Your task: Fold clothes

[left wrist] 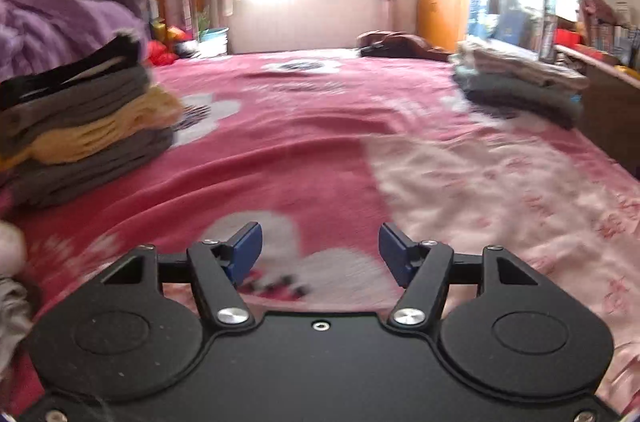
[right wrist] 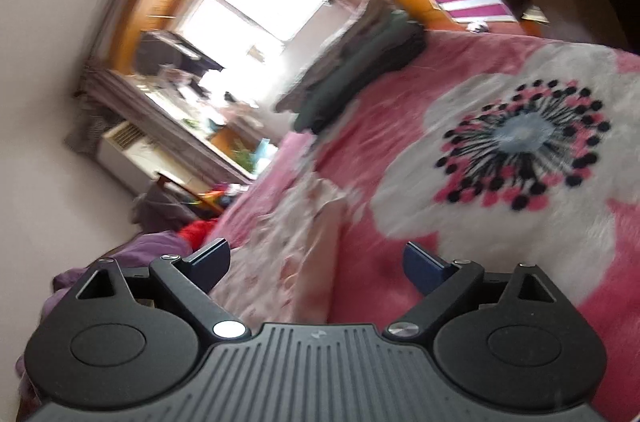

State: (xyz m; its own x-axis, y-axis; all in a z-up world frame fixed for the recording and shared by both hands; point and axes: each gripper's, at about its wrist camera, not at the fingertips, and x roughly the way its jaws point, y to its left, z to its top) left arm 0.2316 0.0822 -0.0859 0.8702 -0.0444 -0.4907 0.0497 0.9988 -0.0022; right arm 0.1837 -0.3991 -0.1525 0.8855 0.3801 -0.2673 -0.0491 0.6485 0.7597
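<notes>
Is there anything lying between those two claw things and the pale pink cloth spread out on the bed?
Nothing visible. The left gripper is open over the blanket, with the pale pink cloth just ahead to its right. The right gripper is open too, the cloth right at its fingertips. Both folded stacks sit off to the sides.

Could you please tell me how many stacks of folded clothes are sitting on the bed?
2: the near-left stack by the purple bedding, and the far-right stack at the bed's edge. Others may lie outside view.
</notes>
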